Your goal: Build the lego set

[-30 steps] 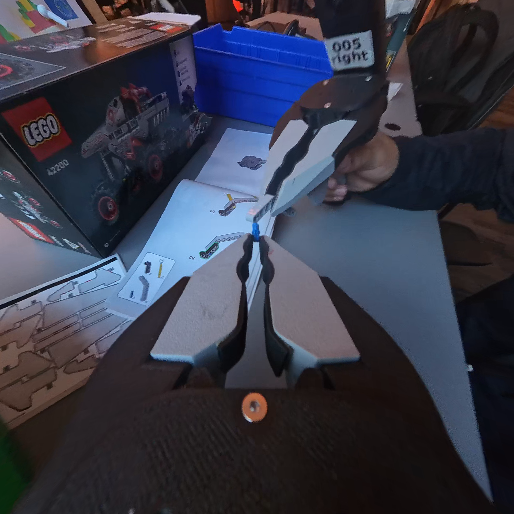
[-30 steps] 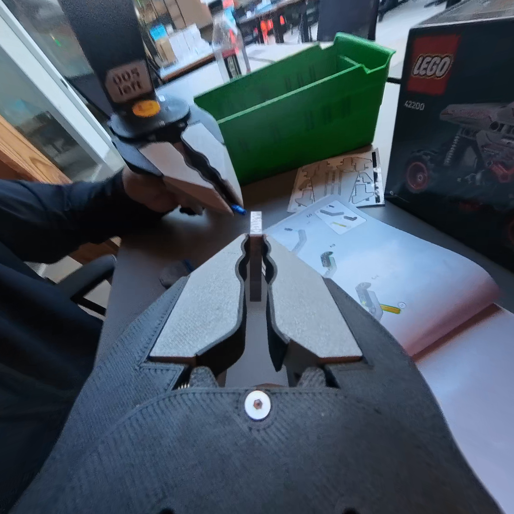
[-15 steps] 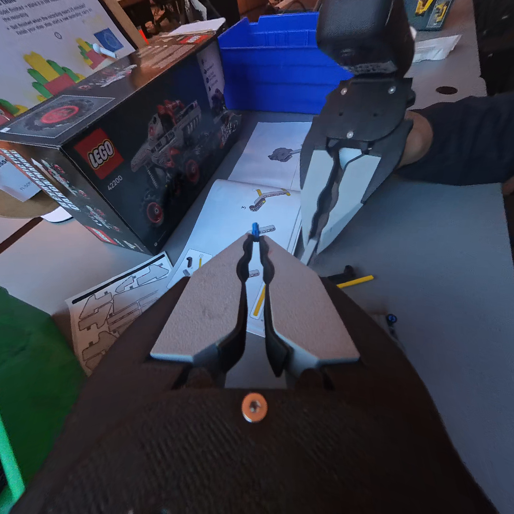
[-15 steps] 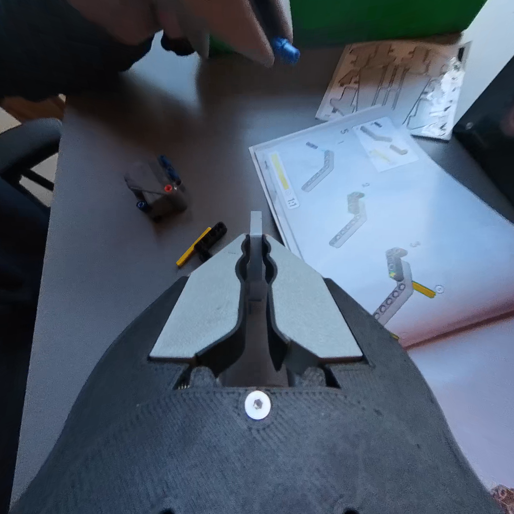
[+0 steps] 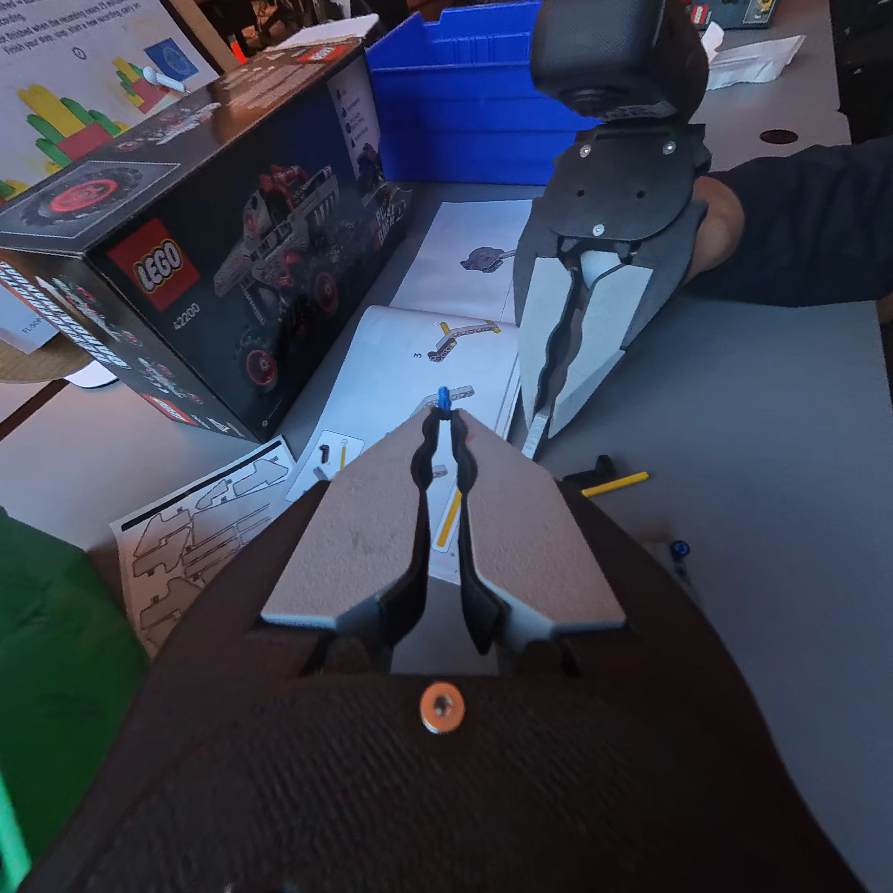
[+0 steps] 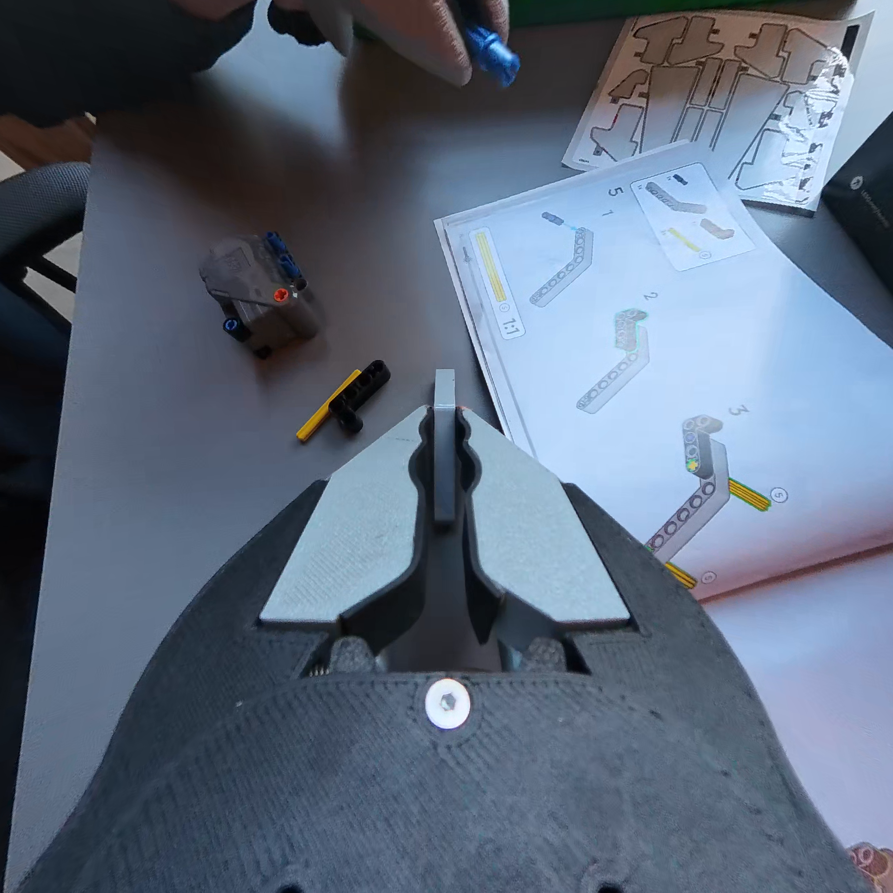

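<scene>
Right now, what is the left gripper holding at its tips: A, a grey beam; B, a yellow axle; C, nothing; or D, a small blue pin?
D: the left gripper is shut on a small blue pin poking out past its tips, while the grey beam sits in the right gripper and the yellow axle lies on the table.
</scene>
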`<action>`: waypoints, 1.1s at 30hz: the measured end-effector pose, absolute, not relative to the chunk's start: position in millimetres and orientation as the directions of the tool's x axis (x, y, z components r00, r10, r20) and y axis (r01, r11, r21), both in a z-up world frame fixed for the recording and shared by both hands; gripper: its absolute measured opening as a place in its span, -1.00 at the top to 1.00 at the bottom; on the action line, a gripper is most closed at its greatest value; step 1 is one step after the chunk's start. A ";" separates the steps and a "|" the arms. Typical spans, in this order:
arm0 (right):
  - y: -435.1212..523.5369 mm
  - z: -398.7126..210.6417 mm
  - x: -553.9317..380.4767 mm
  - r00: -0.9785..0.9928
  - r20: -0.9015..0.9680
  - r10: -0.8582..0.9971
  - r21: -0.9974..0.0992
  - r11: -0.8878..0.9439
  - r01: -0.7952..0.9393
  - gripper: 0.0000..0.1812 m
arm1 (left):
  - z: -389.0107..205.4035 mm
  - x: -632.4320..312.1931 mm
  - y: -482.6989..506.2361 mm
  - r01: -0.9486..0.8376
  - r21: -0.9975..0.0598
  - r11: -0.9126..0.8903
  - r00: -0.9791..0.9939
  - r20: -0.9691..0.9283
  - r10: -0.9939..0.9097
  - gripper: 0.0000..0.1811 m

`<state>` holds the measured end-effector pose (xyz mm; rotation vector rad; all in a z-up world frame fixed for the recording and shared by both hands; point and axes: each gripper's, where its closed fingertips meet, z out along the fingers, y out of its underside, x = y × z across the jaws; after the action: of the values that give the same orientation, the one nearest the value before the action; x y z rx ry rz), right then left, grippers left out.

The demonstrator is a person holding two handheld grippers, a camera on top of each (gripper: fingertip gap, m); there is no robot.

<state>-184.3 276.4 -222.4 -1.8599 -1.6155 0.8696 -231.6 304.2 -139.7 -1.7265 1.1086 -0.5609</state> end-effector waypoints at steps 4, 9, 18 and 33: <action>277.0 -222.5 -182.9 0.080 -0.121 0.989 -0.740 -0.144 0.657 0.96 | -134.0 -235.8 306.7 -0.401 -0.909 -0.114 0.493 -0.109 -0.863 0.99; 277.1 -224.9 -181.7 0.076 -0.109 0.991 -0.732 -0.132 0.668 0.95 | -134.7 -234.8 305.8 -0.403 -0.908 -0.114 0.489 -0.109 -0.865 0.98; 279.6 -217.1 -179.8 0.082 -0.106 0.991 -0.747 -0.134 0.651 0.89 | -137.2 -231.9 303.1 -0.415 -0.903 -0.108 0.474 -0.113 -0.873 0.99; 278.0 -154.9 -188.8 0.075 -0.120 0.990 -0.906 -0.140 0.400 0.84 | -149.3 -211.1 280.4 -0.471 -0.881 -0.043 0.332 -0.131 -0.934 0.99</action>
<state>-188.8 278.0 -154.9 -1.6387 -1.4042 1.0440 -211.1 280.4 -149.3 -1.6674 1.2802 -0.6248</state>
